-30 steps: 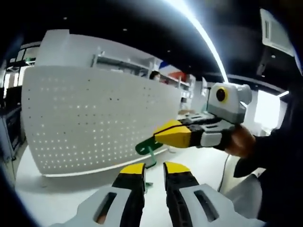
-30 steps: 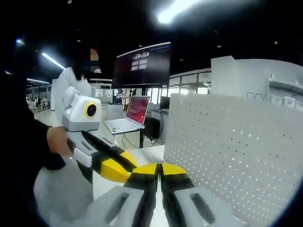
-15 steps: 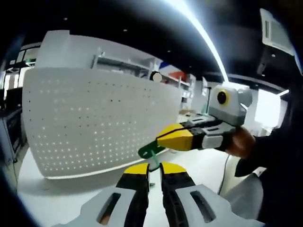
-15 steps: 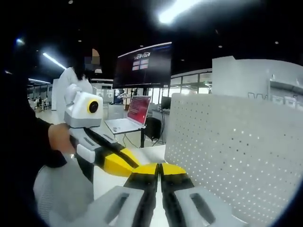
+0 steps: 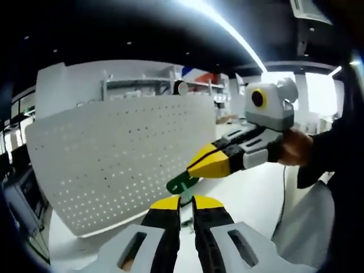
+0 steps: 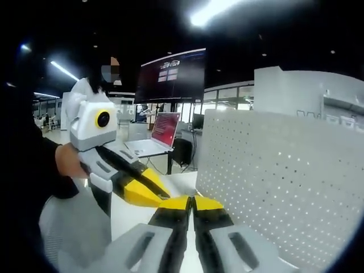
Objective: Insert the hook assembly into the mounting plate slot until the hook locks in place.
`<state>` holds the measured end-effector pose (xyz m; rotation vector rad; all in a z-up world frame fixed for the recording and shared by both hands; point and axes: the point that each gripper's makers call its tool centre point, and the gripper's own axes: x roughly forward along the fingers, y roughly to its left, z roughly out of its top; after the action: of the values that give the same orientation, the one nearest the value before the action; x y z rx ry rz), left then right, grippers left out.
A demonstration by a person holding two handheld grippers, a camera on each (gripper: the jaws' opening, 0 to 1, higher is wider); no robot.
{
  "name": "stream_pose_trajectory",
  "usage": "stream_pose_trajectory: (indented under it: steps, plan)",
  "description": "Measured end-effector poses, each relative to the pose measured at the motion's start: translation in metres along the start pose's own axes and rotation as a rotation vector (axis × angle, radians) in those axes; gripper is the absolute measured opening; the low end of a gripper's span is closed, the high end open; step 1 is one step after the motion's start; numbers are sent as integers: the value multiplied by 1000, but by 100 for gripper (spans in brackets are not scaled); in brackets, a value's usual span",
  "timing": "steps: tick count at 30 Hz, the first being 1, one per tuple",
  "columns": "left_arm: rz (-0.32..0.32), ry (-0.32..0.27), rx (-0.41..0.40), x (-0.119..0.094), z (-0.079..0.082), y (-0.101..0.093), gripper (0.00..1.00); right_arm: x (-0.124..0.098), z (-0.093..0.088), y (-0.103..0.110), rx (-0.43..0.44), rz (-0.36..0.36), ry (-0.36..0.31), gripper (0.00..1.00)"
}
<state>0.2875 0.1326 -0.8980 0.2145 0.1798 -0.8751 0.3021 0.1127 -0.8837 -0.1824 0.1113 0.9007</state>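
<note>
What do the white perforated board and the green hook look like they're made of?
The perforated board looks like thin sheet metal painted matt white: rigid, evenly punched holes with light showing through, though plastic is possible. The green hook looks like glossy moulded plastic or coated metal; too small to tell.

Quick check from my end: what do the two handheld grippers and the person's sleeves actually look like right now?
Both grippers share one build: light grey bodies with slotted openings, black jaws capped in yellow. The left gripper and right gripper rise from the bottom of their own views. Each carries a pale grey box with a yellow-ringed round lens. The person's hand meets a dark sleeve. No cables are clearly visible.
</note>
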Motion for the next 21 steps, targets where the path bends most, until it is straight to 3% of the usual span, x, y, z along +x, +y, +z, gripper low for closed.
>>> stream_pose_trajectory:
  steps: [4, 7, 9, 11, 21]
  plan:
    - [4, 15, 55, 0, -1, -1, 6, 0, -3, 0, 8, 2, 9, 0]
    - [7, 19, 53, 0, -4, 1, 7, 1, -5, 0, 21, 6, 12, 0]
    - [12, 4, 7, 1, -5, 2, 7, 1, -1, 0, 32, 7, -7, 0]
    - [5, -22, -91, 2, -5, 3, 8, 1, -1, 0, 20, 5, -7, 0]
    - [-71, -72, -335, 3, -3, 1, 15, 1, 1, 0, 1, 9, -21, 0]
